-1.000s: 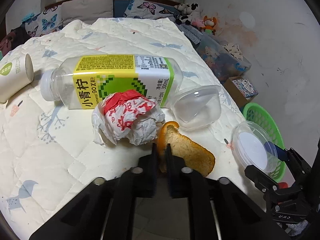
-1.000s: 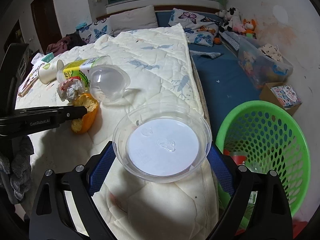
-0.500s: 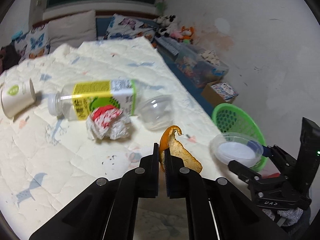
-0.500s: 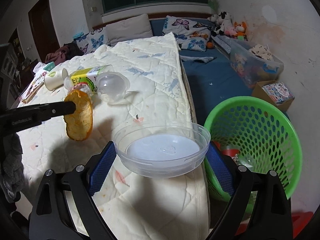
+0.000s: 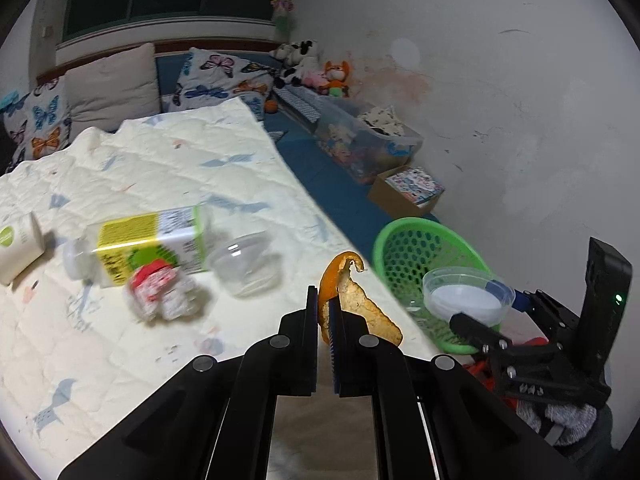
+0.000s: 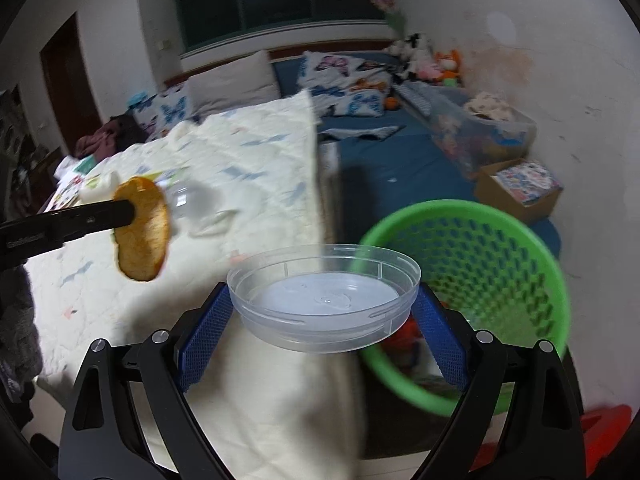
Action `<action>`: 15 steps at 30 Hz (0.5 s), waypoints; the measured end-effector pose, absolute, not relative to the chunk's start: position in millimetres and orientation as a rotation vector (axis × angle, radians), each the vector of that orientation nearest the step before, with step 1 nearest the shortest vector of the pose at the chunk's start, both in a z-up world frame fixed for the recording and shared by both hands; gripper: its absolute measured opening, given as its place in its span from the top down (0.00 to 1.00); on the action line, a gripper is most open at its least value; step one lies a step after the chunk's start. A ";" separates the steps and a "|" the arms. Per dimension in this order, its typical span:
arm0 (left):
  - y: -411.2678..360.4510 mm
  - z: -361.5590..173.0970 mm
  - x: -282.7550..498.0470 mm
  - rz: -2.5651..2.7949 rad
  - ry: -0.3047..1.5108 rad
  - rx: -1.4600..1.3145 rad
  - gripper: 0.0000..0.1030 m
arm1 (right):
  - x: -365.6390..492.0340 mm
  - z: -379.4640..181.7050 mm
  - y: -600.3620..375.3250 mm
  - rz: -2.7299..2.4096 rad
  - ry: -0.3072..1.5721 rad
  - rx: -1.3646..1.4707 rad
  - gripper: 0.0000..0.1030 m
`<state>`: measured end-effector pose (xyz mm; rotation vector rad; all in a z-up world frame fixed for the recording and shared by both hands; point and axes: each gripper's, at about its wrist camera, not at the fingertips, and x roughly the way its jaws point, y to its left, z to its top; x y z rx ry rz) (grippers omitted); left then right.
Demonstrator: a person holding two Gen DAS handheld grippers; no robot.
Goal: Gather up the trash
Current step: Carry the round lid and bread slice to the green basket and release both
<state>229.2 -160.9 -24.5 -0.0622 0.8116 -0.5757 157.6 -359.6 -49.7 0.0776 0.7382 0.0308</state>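
1. The left gripper (image 5: 325,312) is clenched on an orange peel (image 5: 360,304), held in the air above the quilt (image 5: 120,344) edge. Only one thin edge is pinched, so it could slip out short of the basket (image 5: 404,240).
2. The right gripper (image 6: 320,312) grasps a clear lid (image 6: 324,296) by its rim, just beside the basket (image 6: 520,264). The slick rim could pop free.
3. A bottle (image 5: 148,240), wrapper (image 5: 164,296), clear cup (image 5: 248,264) and paper cup (image 5: 18,244) lie on the quilt, uncollected.

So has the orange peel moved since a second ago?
Yes. The orange peel is lifted off the quilt, away from the crumpled wrapper, toward the green basket.
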 end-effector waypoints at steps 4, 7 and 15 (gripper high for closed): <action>-188.4 -18.0 232.4 -0.612 0.804 -0.030 0.95 | 159.8 -51.6 -400.6 -0.060 0.757 0.103 0.13; -209.2 -15.3 234.6 -0.637 0.801 -0.006 0.95 | 162.2 -60.5 -428.6 -0.117 0.784 0.114 0.13; -259.8 -12.8 239.7 -0.681 0.808 0.052 0.95 | 165.3 -99.1 -470.6 -0.203 0.860 0.173 0.13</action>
